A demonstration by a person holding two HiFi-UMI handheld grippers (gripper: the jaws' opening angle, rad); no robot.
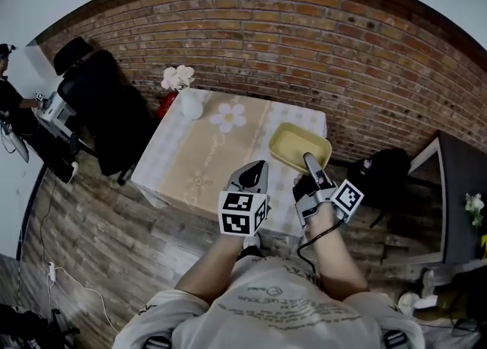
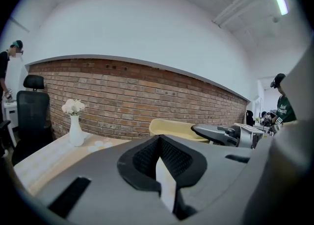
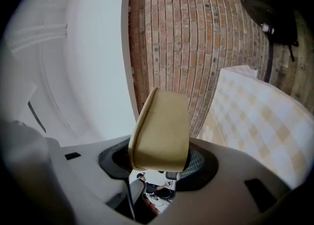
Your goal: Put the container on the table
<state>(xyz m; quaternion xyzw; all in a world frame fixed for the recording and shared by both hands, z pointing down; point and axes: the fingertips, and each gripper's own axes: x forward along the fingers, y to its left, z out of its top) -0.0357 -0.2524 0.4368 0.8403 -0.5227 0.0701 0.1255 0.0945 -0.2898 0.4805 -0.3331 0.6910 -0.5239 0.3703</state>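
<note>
One yellow container (image 1: pixel 293 144) clamped in right claw (image 1: pixel 311 160), left claw (image 1: pixel 257 169) closed and empty, checked table (image 1: pixel 190 165) below, shirt print (image 1: pixel 266 306) illegible

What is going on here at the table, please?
A person is working with two hand-held grippers. The right hand-held gripper is clamped on the rim of a yellow container, holding it over the right side of the table. The left hand-held gripper is shut and empty beside it. A white vase of flowers stands at the far left corner.
</note>
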